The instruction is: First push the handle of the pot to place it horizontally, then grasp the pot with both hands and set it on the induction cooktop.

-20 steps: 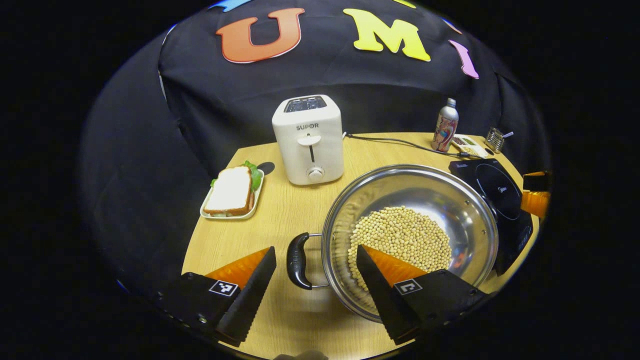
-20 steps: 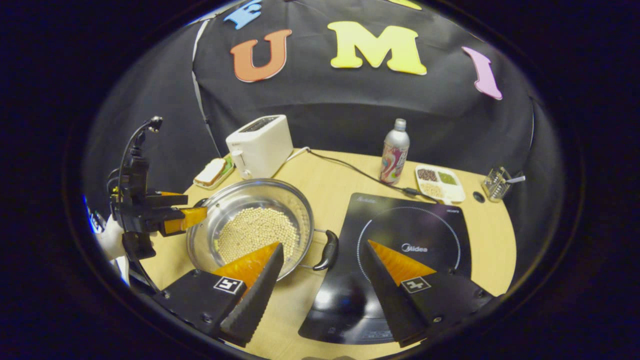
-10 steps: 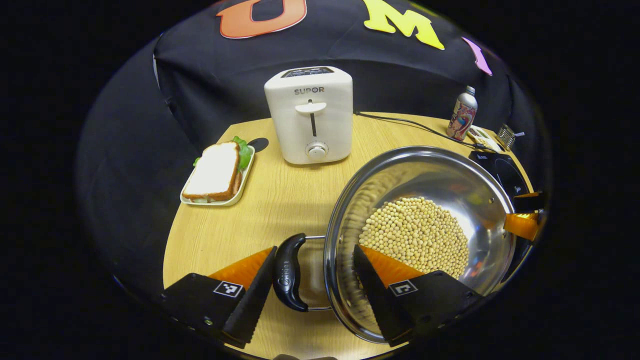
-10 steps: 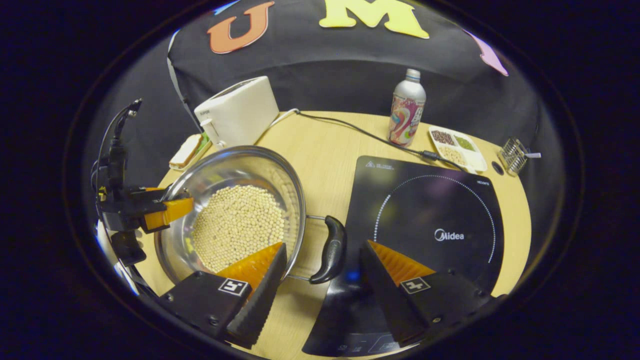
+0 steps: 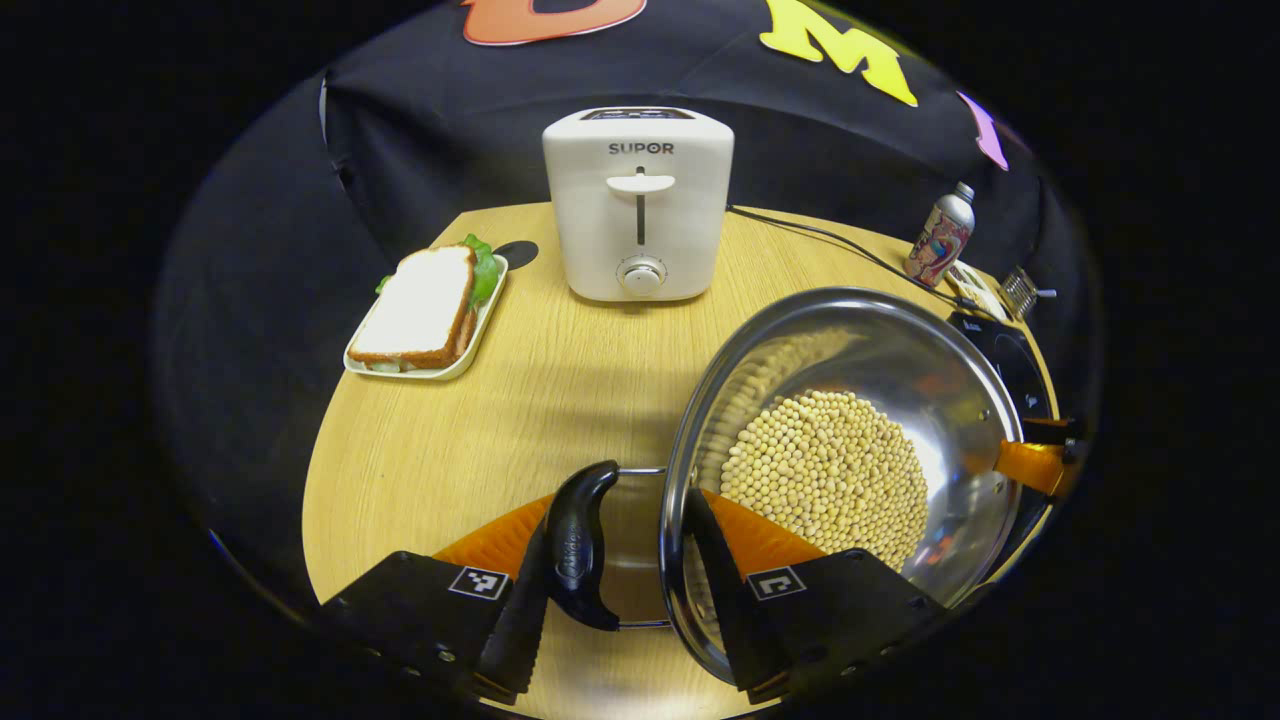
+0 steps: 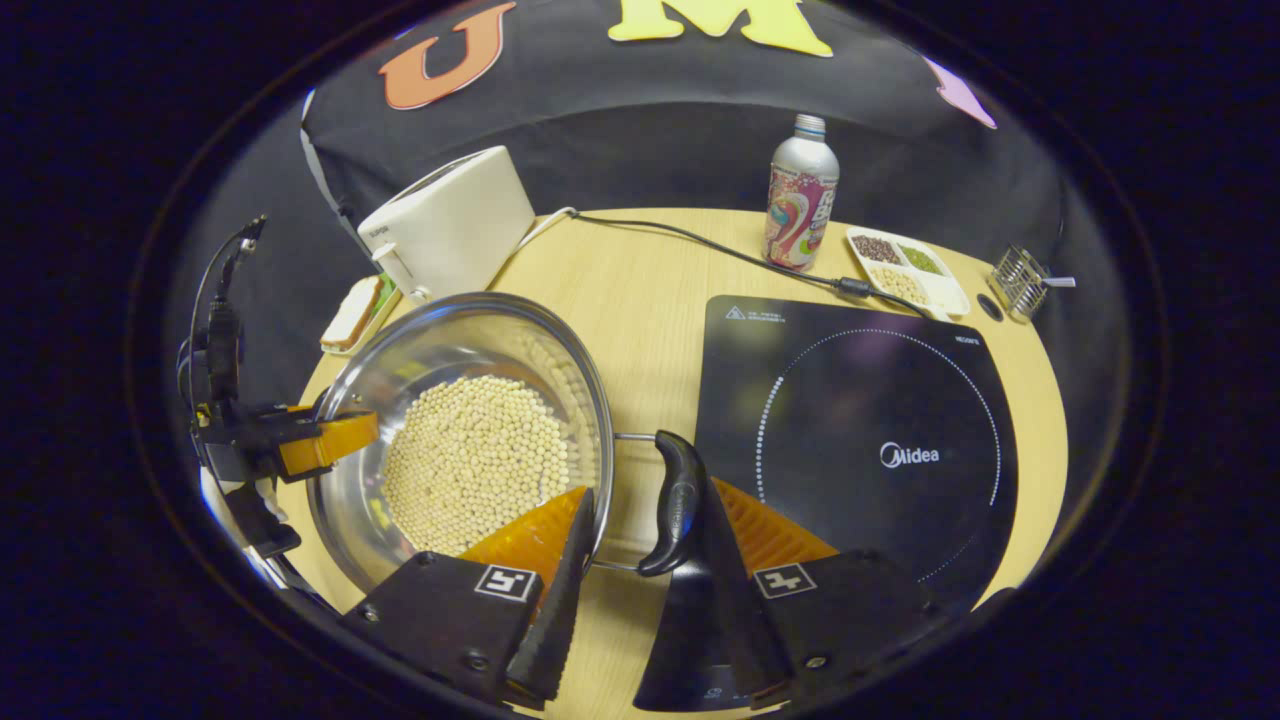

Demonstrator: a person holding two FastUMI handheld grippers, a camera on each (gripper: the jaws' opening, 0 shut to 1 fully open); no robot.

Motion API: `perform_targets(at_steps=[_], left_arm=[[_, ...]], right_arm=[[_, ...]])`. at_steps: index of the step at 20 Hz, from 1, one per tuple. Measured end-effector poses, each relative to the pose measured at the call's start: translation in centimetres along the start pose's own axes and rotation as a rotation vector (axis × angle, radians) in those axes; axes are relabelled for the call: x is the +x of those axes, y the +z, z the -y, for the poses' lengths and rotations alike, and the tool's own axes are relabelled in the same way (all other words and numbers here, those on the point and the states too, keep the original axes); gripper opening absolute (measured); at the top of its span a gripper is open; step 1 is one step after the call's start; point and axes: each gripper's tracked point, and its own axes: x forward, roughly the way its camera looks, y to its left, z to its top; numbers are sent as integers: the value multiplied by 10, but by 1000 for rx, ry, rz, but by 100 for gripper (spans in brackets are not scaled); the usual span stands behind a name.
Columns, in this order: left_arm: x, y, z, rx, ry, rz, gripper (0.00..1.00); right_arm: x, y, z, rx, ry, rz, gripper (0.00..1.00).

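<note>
both grippers just closed in: left gripper (image 5: 617, 590) and right gripper (image 6: 640, 585) jaws now straddle the pot (image 6: 470, 440) handles, half-open, not clearly pinching yet, pot on the desk (image 5: 470, 420) at 9 o'clock of the induction cooktop (image 6: 860, 440), so lift comes next.

Bright overhead light, fisheye-warped edges
</note>
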Motion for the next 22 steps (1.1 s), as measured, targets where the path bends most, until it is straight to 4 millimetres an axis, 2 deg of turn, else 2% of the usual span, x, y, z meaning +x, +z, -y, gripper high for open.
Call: perform_targets(at_steps=[3,5,6,7,8,9,10,12,13,15,16,19,20,22], left_arm=[[-5,-1,1,26,-7,1,63],[-10,4,0,42,-9,20,61],[-13,8,-1,53,-6,35,70],[-17,10,-2,57,-3,43,61],[-22,12,-2,54,0,49,60],[-34,12,1,54,-3,54,51],[-41,16,4,58,-3,64,60],[-52,19,8,72,-6,77,60],[-58,23,16,76,-8,87,60],[-70,23,34,76,-12,97,60],[-75,25,43,74,-17,96,60],[-77,24,67,74,-36,102,60],[-76,23,77,77,-42,101,60],[-79,23,100,80,-53,103,60]], right_arm=[[-2,0,1,9,8,-2,55],[-12,0,1,20,16,15,56],[-12,3,1,19,20,31,56],[-18,5,3,11,20,45,53],[-22,7,4,-1,20,57,53],[-28,11,4,-1,22,70,56],[-34,13,3,4,27,79,53],[-44,18,10,7,31,93,53],[-49,20,14,7,29,104,55],[-59,23,24,5,22,120,53],[-66,25,31,3,19,124,56],[-83,26,56,4,7,136,53],[-87,24,66,2,0,138,55],[-96,23,88,3,-12,144,53]])
